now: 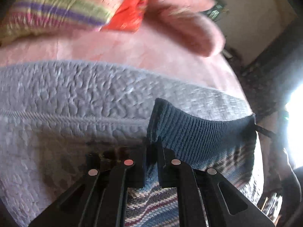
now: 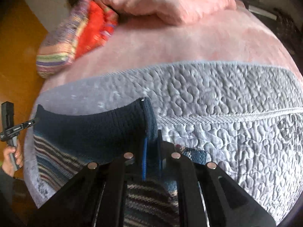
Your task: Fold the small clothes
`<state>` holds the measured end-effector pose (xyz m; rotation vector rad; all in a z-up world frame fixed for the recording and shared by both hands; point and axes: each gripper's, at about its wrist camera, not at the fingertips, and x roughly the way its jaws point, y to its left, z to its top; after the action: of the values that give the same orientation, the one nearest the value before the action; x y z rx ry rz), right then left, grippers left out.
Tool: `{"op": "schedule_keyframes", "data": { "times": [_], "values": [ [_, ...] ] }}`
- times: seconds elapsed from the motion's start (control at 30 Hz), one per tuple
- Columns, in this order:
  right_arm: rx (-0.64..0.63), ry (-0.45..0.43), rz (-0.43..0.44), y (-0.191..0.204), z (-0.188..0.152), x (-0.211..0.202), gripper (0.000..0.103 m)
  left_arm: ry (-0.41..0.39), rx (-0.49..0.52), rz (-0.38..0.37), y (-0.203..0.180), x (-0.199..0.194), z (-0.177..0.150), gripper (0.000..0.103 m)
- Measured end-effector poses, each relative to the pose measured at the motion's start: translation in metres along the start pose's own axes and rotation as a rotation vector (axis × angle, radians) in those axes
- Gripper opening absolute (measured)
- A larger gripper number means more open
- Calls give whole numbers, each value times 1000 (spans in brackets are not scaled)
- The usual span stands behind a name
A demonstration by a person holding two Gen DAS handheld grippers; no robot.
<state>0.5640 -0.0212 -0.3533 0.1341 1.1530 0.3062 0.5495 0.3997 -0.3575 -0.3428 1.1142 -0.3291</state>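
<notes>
A small knitted garment with a dark blue ribbed band (image 1: 198, 130) and a striped body (image 1: 151, 204) is held stretched just above a grey quilted blanket (image 1: 75, 94). My left gripper (image 1: 152, 143) is shut on the band's left corner. In the right wrist view, my right gripper (image 2: 151, 138) is shut on the other corner of the band (image 2: 90, 132), with the striped body (image 2: 147, 194) hanging below the fingers. The left gripper (image 2: 32, 122) also shows there at the far left, held by a hand (image 2: 13, 153).
The grey quilted blanket (image 2: 227, 113) lies over a pink bed cover (image 2: 189, 41). At the head of the bed are a pink pillow (image 2: 170, 0) and a striped cushion with a red patch (image 2: 75, 36). Wooden floor (image 2: 17, 56) lies left of the bed.
</notes>
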Motion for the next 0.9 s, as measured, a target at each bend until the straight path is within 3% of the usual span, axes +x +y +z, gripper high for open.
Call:
{"op": "schedule_keyframes", "data": {
  "times": [0.1, 0.2, 0.33, 0.63, 0.73, 0.77, 0.8, 0.83, 0.87, 0.9],
  "values": [
    [22, 49, -49, -6, 1, 31, 7, 36, -49, 27, 10, 24, 4, 8],
    [39, 23, -46, -8, 2, 32, 7, 1, -75, -21, 13, 21, 7, 8],
    [45, 3, -26, -12, 7, 29, 7, -12, -68, -10, 16, 18, 12, 8],
    [126, 79, -31, -27, -2, 78, 7, 128, -145, 56, 43, 79, 1, 10],
    [157, 105, -4, -34, -5, 87, 14, 139, -180, 37, 50, 83, -1, 16],
    [159, 96, -5, -34, -6, 85, 17, 130, -195, 37, 51, 80, -1, 29],
    [158, 71, -11, -34, -6, 79, 30, 93, -205, 83, 52, 69, 0, 42],
    [169, 15, 3, -35, -6, 66, 37, 44, -204, 130, 50, 56, -1, 45],
    [183, -19, 22, -37, -9, 56, 37, 7, -197, 129, 47, 45, -2, 45],
    [195, -38, 48, -39, -10, 49, 37, -36, -182, 73, 39, 32, -4, 45]
  ]
}}
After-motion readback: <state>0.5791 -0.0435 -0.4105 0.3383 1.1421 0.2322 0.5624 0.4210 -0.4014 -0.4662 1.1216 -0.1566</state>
